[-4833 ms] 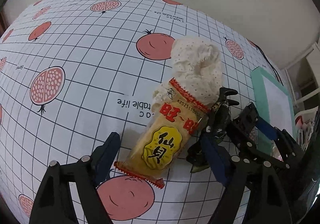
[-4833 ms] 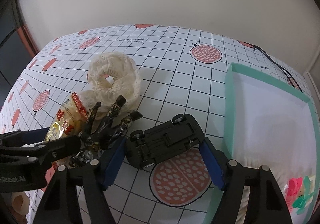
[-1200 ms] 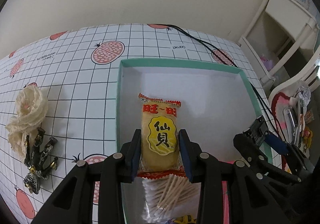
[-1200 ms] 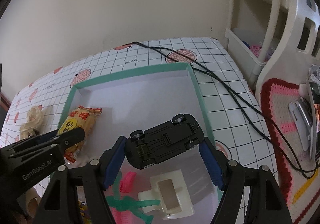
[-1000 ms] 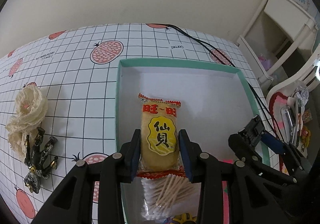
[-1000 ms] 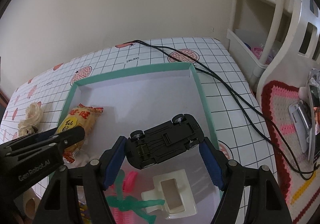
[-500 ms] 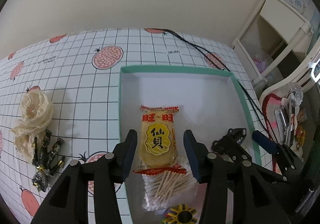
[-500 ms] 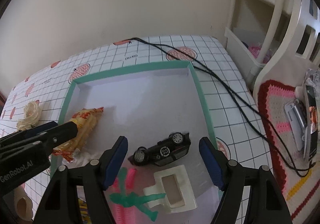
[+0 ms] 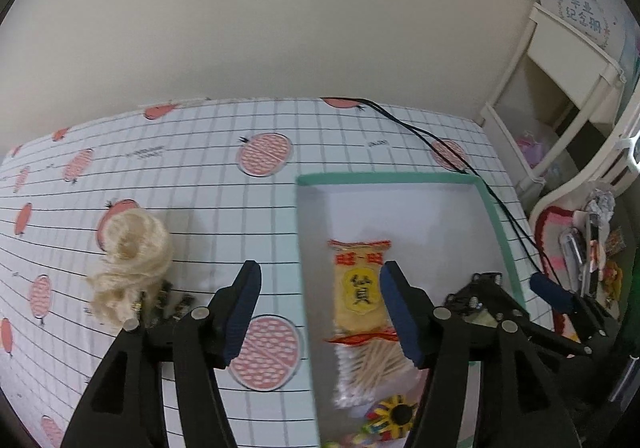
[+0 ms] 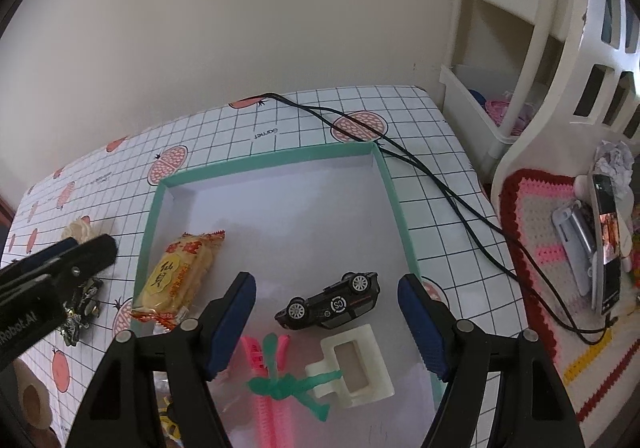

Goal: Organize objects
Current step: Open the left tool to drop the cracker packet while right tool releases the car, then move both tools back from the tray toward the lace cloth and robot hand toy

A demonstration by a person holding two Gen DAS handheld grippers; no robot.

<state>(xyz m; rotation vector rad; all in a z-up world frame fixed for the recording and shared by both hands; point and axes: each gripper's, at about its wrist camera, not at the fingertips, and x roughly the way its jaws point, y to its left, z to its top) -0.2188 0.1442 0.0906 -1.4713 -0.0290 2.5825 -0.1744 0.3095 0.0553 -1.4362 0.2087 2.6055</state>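
Both releases were complete at this moment. The right gripper (image 10: 326,318) stood with its fingers wide apart and nothing between them; a second earlier it had been clamped on the toy car (image 10: 330,302). The car now lay on its side on the floor of the green-rimmed tray (image 10: 394,204), just beyond the fingertips, touching neither. Nearer than the car sat a cream plastic clip (image 10: 352,366) and a pink comb with a green tie (image 10: 272,380), all inside the tray.

The left gripper (image 9: 320,312) was likewise spread and empty. Its snack packet (image 9: 360,288), gripped a second earlier, rested flat in the tray's left half, its near end overlapping a bag of cotton swabs (image 9: 372,372). The gripper had swung leftward since the drop: its left finger now hung over the tablecloth (image 9: 200,184) outside the tray rim (image 9: 384,179).

Judgement: two items filed, both hands free for another fetch. Further off on the cloth, well apart from the tray, a cream lace scrunchie (image 9: 132,252) and a dark ornate hair claw (image 10: 80,308) touching it remained loose; these looked like the next candidates. A black cable (image 10: 420,168) ran past the tray's far corner.
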